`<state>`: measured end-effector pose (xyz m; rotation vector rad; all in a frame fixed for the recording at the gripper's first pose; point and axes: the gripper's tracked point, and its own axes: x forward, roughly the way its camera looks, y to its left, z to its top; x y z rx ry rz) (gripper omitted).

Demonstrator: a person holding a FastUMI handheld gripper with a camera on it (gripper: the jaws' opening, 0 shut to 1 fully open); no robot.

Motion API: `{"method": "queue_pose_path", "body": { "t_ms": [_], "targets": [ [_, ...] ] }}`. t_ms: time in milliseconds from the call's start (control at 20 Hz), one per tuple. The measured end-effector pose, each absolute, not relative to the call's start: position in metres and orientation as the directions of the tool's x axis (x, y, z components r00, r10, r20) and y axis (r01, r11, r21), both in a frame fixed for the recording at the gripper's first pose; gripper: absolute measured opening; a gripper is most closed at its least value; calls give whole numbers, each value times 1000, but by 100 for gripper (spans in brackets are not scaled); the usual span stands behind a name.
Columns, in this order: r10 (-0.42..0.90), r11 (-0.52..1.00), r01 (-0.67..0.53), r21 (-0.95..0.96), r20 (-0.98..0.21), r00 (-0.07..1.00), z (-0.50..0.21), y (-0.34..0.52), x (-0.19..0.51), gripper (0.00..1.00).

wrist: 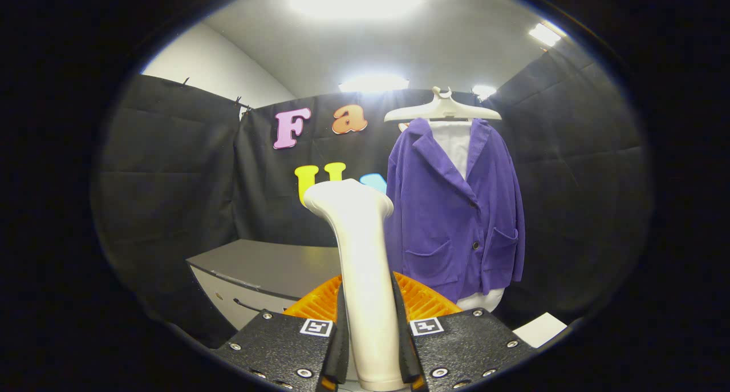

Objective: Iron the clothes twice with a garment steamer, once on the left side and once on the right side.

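Note:
My gripper (369,346) is shut on the white garment steamer (359,249). Its handle stands upright between my two black fingers (341,340), and its head curves away at the top. A purple jacket (453,209) over a white shirt hangs on a white hanger (442,110) beyond the fingers, a little to the right of the steamer's head. The steamer is apart from the jacket, with open air between them.
A grey cabinet (268,269) with drawers stands low on the left, beyond the fingers. An orange ribbed piece (425,300) shows just behind the steamer's handle. A white block (542,329) lies low on the right. Black cloth walls close the booth all round.

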<state>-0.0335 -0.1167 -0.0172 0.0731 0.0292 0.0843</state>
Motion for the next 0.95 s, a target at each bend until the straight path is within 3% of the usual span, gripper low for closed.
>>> {"method": "queue_pose_path", "body": {
  "t_ms": [300, 950],
  "targets": [
    [27, 999, -30, 44, 65, 998, 2, -68, -48, 34],
    [40, 998, -38, -56, 31, 999, -21, -5, -59, 35]
  ]
}}
